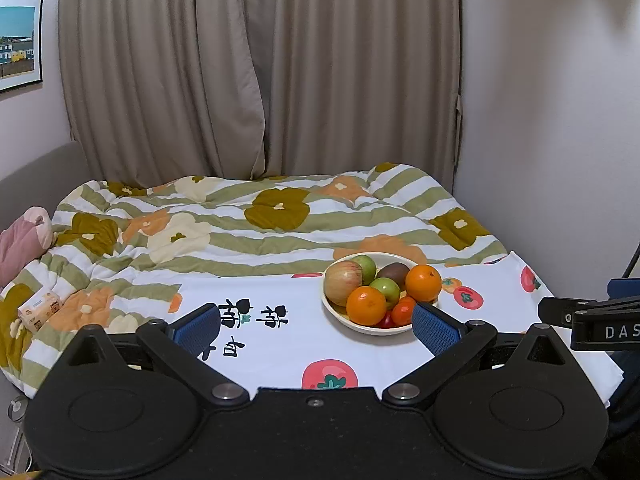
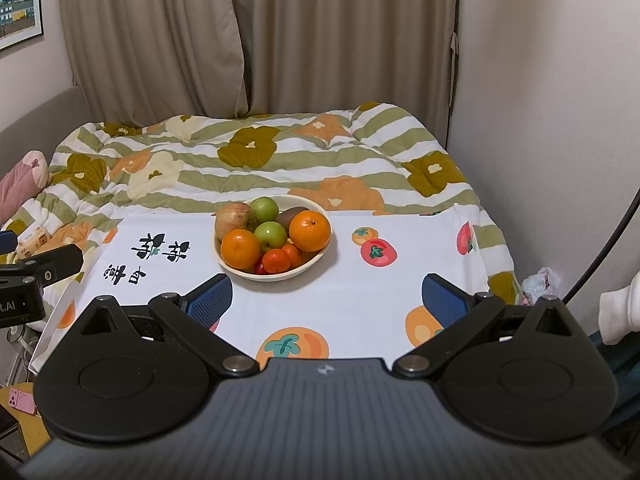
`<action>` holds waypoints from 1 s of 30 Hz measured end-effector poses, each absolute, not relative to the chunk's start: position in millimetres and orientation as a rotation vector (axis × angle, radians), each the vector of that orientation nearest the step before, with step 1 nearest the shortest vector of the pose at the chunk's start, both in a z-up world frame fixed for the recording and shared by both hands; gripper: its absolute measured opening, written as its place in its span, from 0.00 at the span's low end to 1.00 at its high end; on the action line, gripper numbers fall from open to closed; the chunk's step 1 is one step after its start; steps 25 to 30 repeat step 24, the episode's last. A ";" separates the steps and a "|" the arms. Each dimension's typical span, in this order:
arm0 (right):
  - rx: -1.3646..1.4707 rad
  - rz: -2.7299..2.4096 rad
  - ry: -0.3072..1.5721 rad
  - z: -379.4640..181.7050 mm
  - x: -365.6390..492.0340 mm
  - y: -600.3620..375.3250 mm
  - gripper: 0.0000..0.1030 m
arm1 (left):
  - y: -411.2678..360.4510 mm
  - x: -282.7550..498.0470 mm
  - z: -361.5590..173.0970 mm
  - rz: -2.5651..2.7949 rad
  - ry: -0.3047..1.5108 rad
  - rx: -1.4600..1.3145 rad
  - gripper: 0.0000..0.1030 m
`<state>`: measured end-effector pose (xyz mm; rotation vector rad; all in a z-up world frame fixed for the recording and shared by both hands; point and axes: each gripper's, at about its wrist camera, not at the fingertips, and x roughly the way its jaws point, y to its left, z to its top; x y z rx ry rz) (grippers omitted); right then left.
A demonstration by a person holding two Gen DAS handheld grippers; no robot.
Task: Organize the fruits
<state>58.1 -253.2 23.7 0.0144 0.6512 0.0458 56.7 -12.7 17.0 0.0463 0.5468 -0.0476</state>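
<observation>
A cream bowl (image 1: 362, 326) (image 2: 256, 276) stands on a white printed cloth (image 1: 288, 356) (image 2: 360, 292) and holds a pile of fruit: two oranges (image 1: 367, 305) (image 2: 310, 230), a red-yellow apple (image 1: 343, 282) (image 2: 234, 220), two green apples (image 1: 386, 290) (image 2: 271, 234), a kiwi (image 1: 394, 272) (image 2: 292, 216), small tangerines (image 1: 403, 311) (image 2: 276, 261) and a small red fruit (image 1: 386, 321). My left gripper (image 1: 316, 326) is open and empty, with its right pad beside the bowl's near rim. My right gripper (image 2: 326, 298) is open and empty, just in front of the bowl.
The cloth lies on a bed with a green-striped flowered quilt (image 1: 240, 224) (image 2: 240, 160). Curtains (image 1: 260, 68) and walls stand behind. A tissue pack (image 1: 38, 308) lies at the left. The other gripper's body shows at each view's edge, at the right (image 1: 592, 320) and at the left (image 2: 32, 280).
</observation>
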 end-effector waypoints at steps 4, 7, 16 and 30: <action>0.016 0.046 0.652 23.7 58.4 -253.1 1.00 | -12.1 56.7 17.3 -0.048 0.547 0.045 1.00; 0.015 0.046 0.652 23.7 58.7 -253.1 1.00 | -10.9 56.2 18.0 -0.054 0.544 0.042 1.00; 0.016 0.046 0.652 23.5 59.4 -252.9 1.00 | -13.7 56.6 19.0 -0.055 0.524 0.048 1.00; 0.017 0.047 0.655 23.6 59.4 -252.7 1.00 | -13.4 58.0 18.4 -0.044 0.513 0.048 1.00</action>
